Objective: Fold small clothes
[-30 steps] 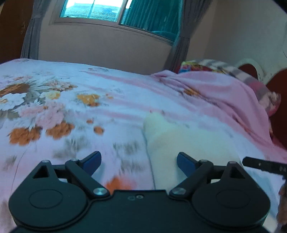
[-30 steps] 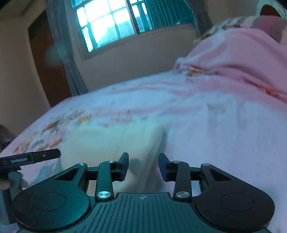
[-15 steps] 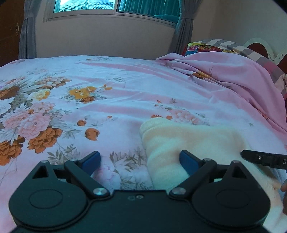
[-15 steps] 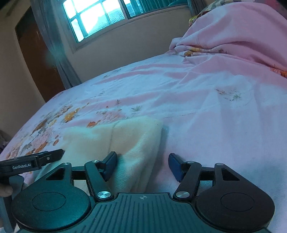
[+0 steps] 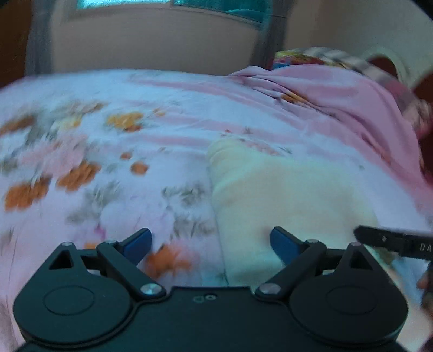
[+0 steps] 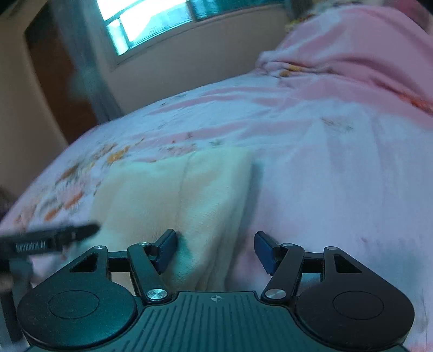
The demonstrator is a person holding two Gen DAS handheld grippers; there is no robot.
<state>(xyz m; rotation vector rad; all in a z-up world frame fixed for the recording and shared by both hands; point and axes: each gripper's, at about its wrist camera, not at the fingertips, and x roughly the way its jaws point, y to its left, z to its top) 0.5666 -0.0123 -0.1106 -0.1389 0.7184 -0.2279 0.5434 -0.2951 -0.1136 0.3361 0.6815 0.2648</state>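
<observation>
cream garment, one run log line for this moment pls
cream garment flat on floral bedsheet | left hand-held gripper open | right hand-held gripper open

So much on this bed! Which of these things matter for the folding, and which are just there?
Part of the job:
- cream garment, lying on the bed
- left gripper, jaws open over the garment's left edge
- right gripper, jaws open over its right edge

Just there:
- floral bedsheet
- bunched pink blanket
- window

Daylight entered through the window at eleven o'clock, blown out white. Motion blur smeared the floral bedsheet; fisheye bending curved every edge.
</observation>
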